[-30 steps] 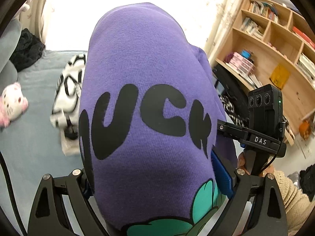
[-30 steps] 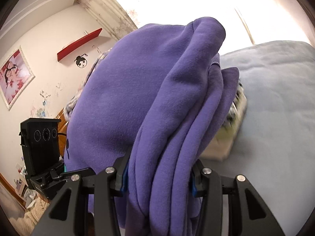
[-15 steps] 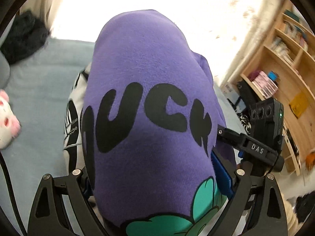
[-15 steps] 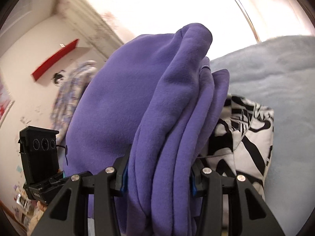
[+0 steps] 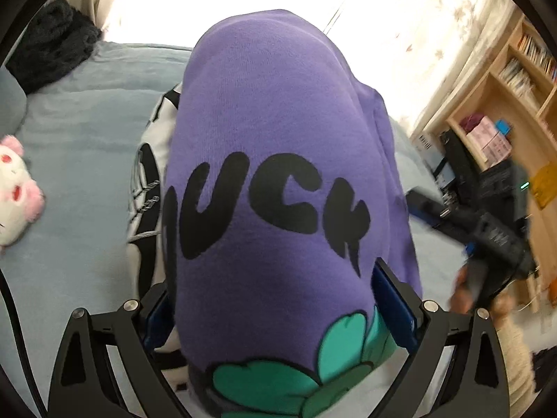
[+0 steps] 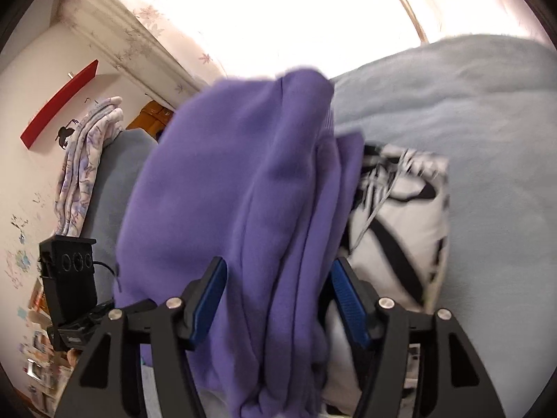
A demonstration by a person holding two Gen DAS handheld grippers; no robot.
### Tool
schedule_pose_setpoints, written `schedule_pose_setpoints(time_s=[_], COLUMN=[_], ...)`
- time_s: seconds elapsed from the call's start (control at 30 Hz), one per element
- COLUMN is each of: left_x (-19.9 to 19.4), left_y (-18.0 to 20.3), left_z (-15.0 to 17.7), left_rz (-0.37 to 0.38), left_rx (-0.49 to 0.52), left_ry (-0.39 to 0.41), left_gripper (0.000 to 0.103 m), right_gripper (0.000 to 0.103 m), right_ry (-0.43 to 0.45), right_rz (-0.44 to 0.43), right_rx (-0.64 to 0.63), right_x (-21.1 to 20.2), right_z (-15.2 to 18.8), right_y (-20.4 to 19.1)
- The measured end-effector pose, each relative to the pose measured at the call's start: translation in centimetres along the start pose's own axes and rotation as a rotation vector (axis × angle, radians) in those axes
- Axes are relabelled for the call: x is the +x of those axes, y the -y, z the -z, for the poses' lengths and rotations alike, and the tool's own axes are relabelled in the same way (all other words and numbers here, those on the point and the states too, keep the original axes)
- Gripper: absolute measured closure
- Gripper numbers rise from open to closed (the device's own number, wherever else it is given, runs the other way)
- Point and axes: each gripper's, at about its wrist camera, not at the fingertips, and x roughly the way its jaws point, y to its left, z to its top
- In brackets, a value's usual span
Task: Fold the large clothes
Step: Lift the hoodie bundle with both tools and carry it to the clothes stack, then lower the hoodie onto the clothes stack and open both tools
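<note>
A folded purple sweatshirt (image 5: 271, 122) with black letters and a green print fills the left wrist view. My left gripper (image 5: 275, 313) is shut on its near end, blue pads pressed into both sides. In the right wrist view the same sweatshirt (image 6: 226, 191) hangs in thick folds between the jaws of my right gripper (image 6: 278, 296). Those jaws are opening, and both blue pads stand a little off the cloth. Under the sweatshirt lies a folded black-and-white garment (image 6: 410, 216), also showing at its left edge (image 5: 149, 160), on the pale blue bed (image 6: 470, 104).
A pink-and-white plush toy (image 5: 14, 202) and a black garment (image 5: 52, 48) lie on the bed at the left. A wooden bookshelf (image 5: 504, 111) stands at the right. A patterned cloth (image 6: 87, 160) hangs under a red wall shelf (image 6: 59, 108).
Both grippers carried the purple sweatshirt forward and down over the black-and-white garment. The right jaws have spread, so their pads no longer squeeze the folds.
</note>
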Motion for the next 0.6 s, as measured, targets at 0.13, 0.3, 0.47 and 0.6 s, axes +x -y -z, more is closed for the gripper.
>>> schedule_pose_setpoints(time_s=[0.13,0.3,0.47,0.6], left_x=[-0.2,-0.5,-4.9,-7.9], left_y=[1.2,3.5,4.8,6.7], left_z=[-0.5,-0.8,-1.1,-1.4], left_rz=[-0.076,-0.159,-0.275,-0.348], left_rx=[0.015,0.024,0.12,0.21], left_ry=[-0.025,-0.081,-0.036,0.146], left_gripper=[0.006,0.006,0.006,0.006], right_gripper=[0.04,0.04,0.04,0.04], right_ry=[0.056,0.095,0.074,0.15], right_rz=[0.049,0.079,0.087,0.083], right_rx=[-0.086,-0.166,-0.181,-0.163], right_x=[-2.6,-1.9,0.7,1.0], right_z=[-0.9,-1.2,-1.0,-1.1], right_y=[-1.8,-4.9,-6.2,-6.3])
